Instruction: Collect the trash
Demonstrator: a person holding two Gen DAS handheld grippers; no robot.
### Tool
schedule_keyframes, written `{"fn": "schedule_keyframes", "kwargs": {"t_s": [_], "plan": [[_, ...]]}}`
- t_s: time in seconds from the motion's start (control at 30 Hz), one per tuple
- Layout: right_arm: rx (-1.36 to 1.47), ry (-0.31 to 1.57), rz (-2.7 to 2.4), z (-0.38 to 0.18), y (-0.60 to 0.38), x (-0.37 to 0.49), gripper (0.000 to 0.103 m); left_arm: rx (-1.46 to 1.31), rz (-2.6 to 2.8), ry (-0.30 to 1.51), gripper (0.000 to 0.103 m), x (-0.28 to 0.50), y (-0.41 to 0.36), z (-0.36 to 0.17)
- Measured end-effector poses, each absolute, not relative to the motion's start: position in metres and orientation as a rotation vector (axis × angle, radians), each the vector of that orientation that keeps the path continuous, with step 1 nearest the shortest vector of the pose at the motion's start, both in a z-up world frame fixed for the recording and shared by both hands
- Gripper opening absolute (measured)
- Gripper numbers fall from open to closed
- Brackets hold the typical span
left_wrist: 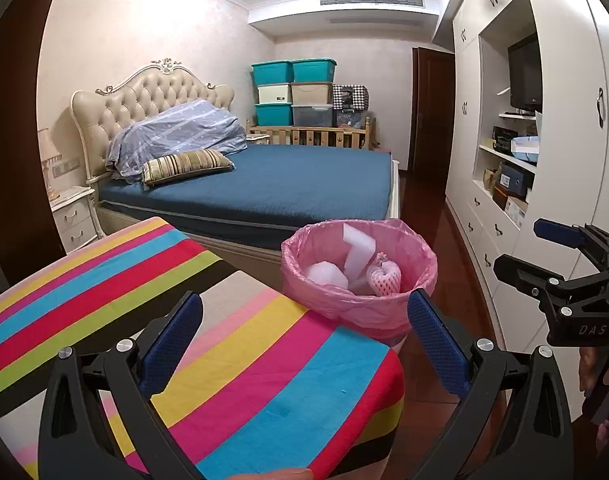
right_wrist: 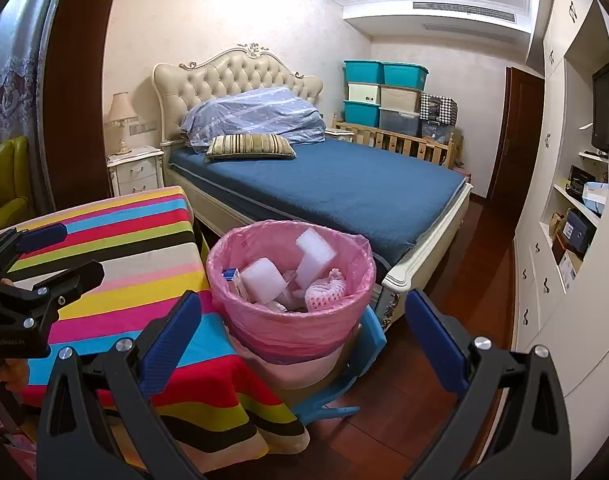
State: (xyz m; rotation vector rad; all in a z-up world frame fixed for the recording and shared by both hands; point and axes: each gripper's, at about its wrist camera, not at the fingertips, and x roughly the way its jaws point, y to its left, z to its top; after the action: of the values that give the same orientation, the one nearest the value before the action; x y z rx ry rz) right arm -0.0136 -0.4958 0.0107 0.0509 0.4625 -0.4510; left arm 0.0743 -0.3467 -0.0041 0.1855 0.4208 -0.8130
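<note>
Both claws spread wide, empty: left gripper [left_wrist: 304, 344], right gripper [right_wrist: 304, 344]. Trash bin [right_wrist: 290, 320] just beside striped table [right_wrist: 136, 248], holding foam blocks [right_wrist: 315, 254]. Collection probably finished; next, scan around bin for leftovers.

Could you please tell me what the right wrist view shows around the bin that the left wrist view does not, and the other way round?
Only the right wrist view shows the blue dustpan at the bin's base, a small blue-and-white carton among the trash, the bedside lamp and a green sofa.

Only the left wrist view shows the full width of the wardrobe shelves.

Both show the pink-lined trash bin holding white foam pieces, the striped tablecloth, the bed, and both grippers, the left gripper and right gripper, open and empty.
</note>
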Motion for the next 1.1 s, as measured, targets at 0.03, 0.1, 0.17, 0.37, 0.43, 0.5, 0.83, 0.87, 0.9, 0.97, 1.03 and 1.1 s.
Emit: {"fn": "schedule_keyframes", "kwargs": {"t_s": [0.03, 0.1, 0.17, 0.37, 0.43, 0.5, 0.83, 0.87, 0.9, 0.97, 1.03, 1.1], "plan": [[0.053, 0.461, -0.451, 0.0111, -0.4957, -0.0138, 0.099, 0.184, -0.812, 0.42, 0.096, 0.0743, -0.3466, -0.0042], [0.051, 0.46, -0.45, 0.011, -0.496, -0.0138, 0.099, 0.183, -0.81, 0.42, 0.096, 0.0745, -0.3467, -0.0034], [0.05, 0.461, -0.451, 0.0108, -0.4959, -0.0137, 0.099, 0.179, -0.808, 0.421, 0.096, 0.0752, -0.3459, -0.003], [0.053, 0.462, -0.45, 0.0107, -0.4959, -0.0136, 0.099, 0.181, -0.806, 0.422, 0.096, 0.0757, -0.3459, -0.0036], [0.055, 0.461, -0.448, 0.0111, -0.496, -0.0139, 0.099, 0.178, -0.808, 0.422, 0.096, 0.0757, -0.3457, -0.003], [0.056, 0.462, -0.449, 0.0109, -0.496, -0.0136, 0.099, 0.178, -0.807, 0.422, 0.096, 0.0759, -0.3459, -0.0032], [0.055, 0.458, -0.451, 0.0108, -0.4962, -0.0145, 0.099, 0.18, -0.801, 0.418, 0.096, 0.0765, -0.3463, -0.0047], [0.054, 0.458, -0.451, 0.0106, -0.4966, -0.0143, 0.099, 0.179, -0.8, 0.419, 0.096, 0.0767, -0.3464, -0.0048], [0.054, 0.459, -0.451, 0.0105, -0.4964, -0.0142, 0.099, 0.18, -0.801, 0.42, 0.096, 0.0765, -0.3468, -0.0049], [0.053, 0.46, -0.452, 0.0101, -0.4964, -0.0143, 0.099, 0.181, -0.802, 0.422, 0.096, 0.0765, -0.3466, -0.0052], [0.055, 0.463, -0.452, 0.0095, -0.497, -0.0142, 0.099, 0.186, -0.803, 0.422, 0.096, 0.076, -0.3465, -0.0057], [0.057, 0.466, -0.454, 0.0076, -0.4977, -0.0134, 0.099, 0.189, -0.804, 0.421, 0.096, 0.0761, -0.3463, -0.0051]]}}
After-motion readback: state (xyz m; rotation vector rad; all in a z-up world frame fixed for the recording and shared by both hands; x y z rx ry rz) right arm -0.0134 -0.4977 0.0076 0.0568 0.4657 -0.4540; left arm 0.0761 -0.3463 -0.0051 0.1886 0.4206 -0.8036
